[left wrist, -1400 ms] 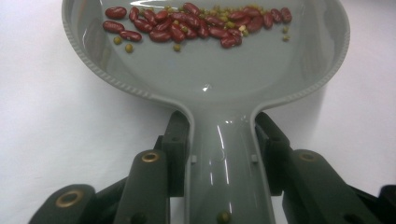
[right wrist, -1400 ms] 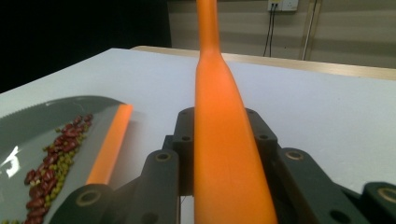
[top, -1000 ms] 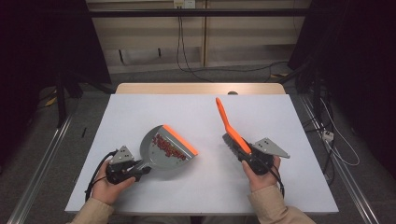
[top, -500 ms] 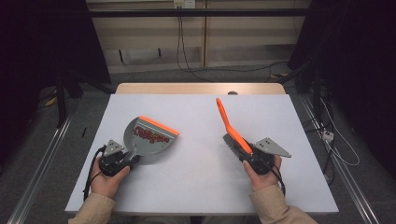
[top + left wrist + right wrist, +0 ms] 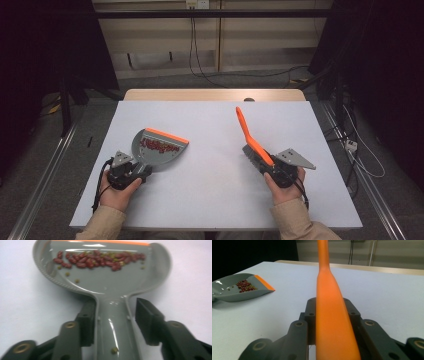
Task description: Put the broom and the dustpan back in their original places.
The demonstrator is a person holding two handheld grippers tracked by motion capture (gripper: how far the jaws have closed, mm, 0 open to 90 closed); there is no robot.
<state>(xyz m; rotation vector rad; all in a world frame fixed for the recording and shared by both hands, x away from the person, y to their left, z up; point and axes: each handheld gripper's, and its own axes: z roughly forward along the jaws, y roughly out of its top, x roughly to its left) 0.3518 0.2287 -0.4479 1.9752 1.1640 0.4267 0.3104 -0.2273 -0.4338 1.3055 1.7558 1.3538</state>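
Resting flat on the pale, smooth desk [image 5: 215, 200], a glossy grey plastic dustpan [image 5: 105, 282] with orange lip cradles red beans [image 5: 100, 261]; the left tongs [image 5: 116, 320], just opening, stand slack beside its handle; the right tongs [image 5: 332, 312] clamp a tapered orange brush handle [image 5: 329, 315].

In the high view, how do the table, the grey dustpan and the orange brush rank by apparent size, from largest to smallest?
1. Table, by far the largest.
2. Dustpan.
3. Brush: longer but thinner than the dustpan, and partly covered by the right gripper, so its place is unsure.
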